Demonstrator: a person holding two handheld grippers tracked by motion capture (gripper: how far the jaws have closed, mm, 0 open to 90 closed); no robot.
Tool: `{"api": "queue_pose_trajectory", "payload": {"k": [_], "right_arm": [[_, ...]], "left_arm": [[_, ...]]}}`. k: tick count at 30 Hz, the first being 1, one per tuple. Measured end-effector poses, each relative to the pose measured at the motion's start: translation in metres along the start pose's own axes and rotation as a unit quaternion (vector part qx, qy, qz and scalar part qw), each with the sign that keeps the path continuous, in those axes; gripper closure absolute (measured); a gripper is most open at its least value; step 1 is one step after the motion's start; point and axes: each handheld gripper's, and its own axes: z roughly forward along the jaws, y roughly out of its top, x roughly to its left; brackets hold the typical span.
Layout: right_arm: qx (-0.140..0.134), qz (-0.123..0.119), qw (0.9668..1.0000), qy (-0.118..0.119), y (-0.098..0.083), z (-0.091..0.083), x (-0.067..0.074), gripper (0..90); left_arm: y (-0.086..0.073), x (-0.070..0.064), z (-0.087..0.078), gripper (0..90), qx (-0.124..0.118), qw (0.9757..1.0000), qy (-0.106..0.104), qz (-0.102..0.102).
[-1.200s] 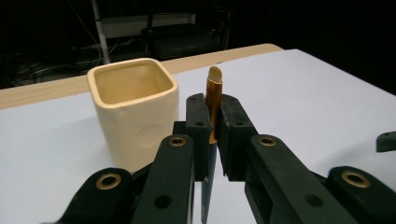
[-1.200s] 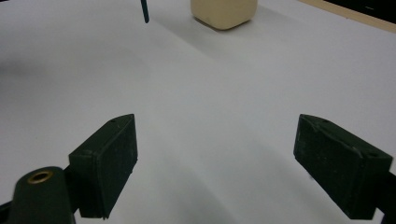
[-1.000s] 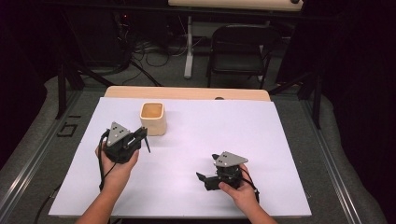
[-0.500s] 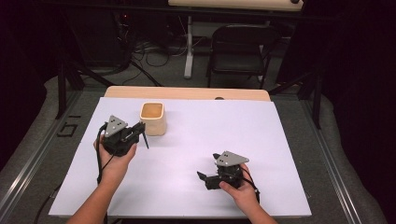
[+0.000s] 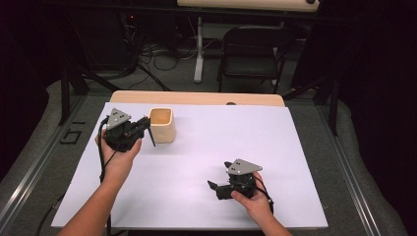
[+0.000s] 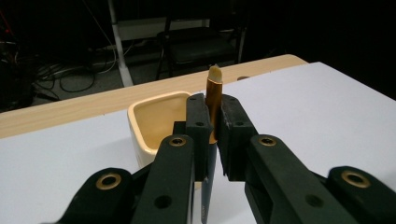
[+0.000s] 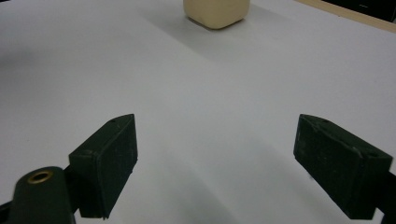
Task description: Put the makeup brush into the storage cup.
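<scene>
Since one second ago, left gripper [image 5: 145, 129] has risen toward the cream cup [image 5: 162, 124], jaws clamping an upright pen [image 6: 213, 100] just beside its rim. Right gripper [image 5: 220, 179] rests low, jaws wide apart.

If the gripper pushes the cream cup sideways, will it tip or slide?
The cup looks squat with a broad, squarish base, so it would probably slide rather than tip. Its glossy walls suggest ceramic: likely stiff, fairly heavy and slippery on the white table cover.

A cream cup [image 5: 162, 125] stands alone at the far left of the white tabletop [image 5: 275, 147]; the middle, right side and near edge lie open for passage around it.
</scene>
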Motion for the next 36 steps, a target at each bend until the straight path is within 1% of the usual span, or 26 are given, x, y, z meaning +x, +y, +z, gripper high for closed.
{"api": "queue_pose_trajectory", "payload": {"k": [3,11,15,23,26,30,36], "right_arm": [[0.000,0.000,1.0000,0.000,0.000,0.000,0.000,13.6],[0.002,0.000,1.0000,0.001,-0.001,0.001,0.000,13.6],[0.002,0.000,1.0000,0.002,-0.001,0.001,0.000,13.6],[0.002,0.001,1.0000,0.002,-0.001,0.001,0.000,13.6],[0.001,0.000,1.0000,0.003,-0.001,0.001,0.000,13.7],[0.002,0.001,1.0000,0.003,-0.001,0.002,0.000,13.7],[0.003,0.002,1.0000,0.003,-0.002,0.002,0.000,13.7]], "left_arm": [[0.004,0.000,0.000,83.7,-0.001,1.0000,0.000,0.004],[0.008,0.001,0.001,83.7,0.000,1.0000,0.001,0.003],[0.012,0.002,0.000,83.7,-0.002,1.0000,0.000,0.002],[0.033,0.002,0.001,83.7,-0.007,0.9999,0.008,0.013],[0.042,0.003,0.003,83.7,-0.010,0.9999,0.009,0.009],[0.054,0.003,0.007,83.7,-0.014,0.9998,0.013,0.011],[0.066,0.006,0.016,83.7,-0.016,0.9995,0.024,0.010]]}}
